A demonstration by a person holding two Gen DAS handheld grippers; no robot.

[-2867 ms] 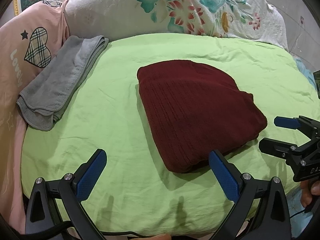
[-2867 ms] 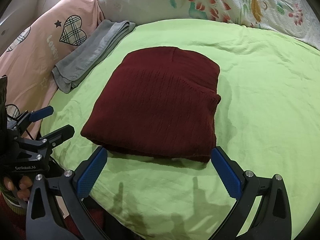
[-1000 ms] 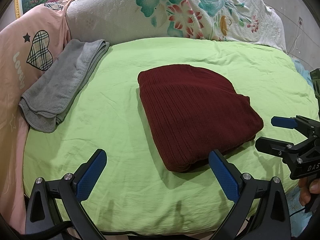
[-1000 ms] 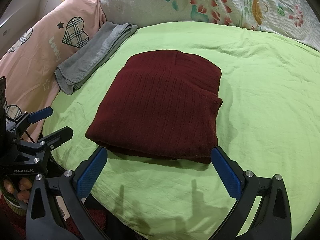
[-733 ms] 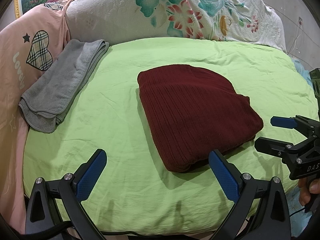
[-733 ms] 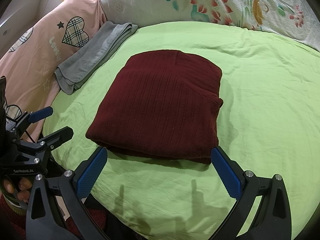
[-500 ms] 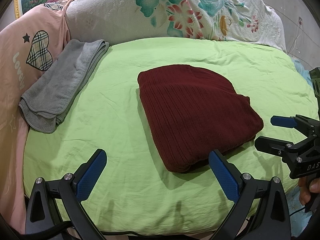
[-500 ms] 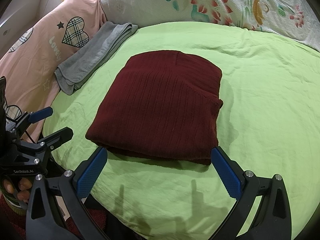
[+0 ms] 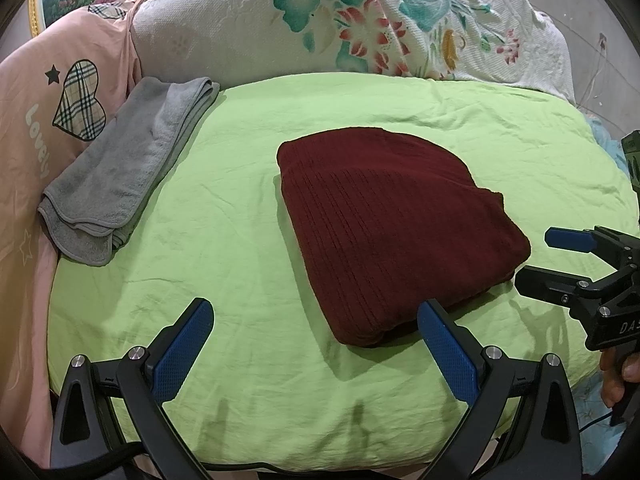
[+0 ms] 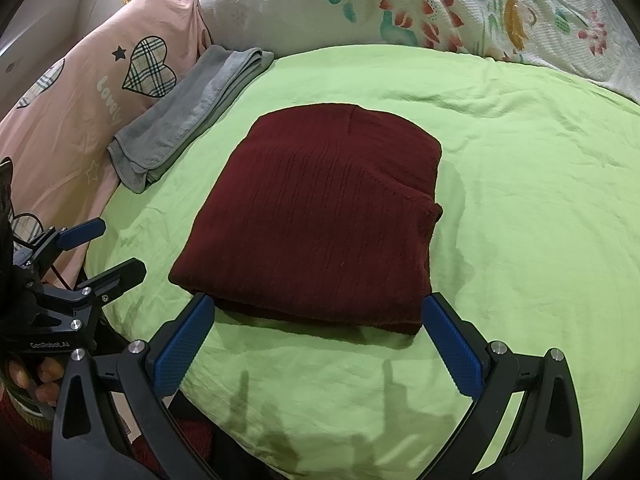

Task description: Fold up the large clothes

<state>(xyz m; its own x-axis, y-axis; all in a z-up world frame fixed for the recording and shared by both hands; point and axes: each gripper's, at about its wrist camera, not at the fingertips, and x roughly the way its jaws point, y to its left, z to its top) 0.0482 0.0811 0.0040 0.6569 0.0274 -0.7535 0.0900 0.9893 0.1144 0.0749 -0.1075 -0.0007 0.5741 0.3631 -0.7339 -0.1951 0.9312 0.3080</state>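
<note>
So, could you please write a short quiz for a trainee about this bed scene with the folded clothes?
1. True or false: the dark red sweater lies folded on the green sheet.
2. Which item lies nearest the pink pillow? A) the grey towel B) the sweater C) the floral pillow
3. Fill in: the left gripper and the right gripper are both ____, holding nothing.

Key: 1 true; 2 A; 3 open
</note>
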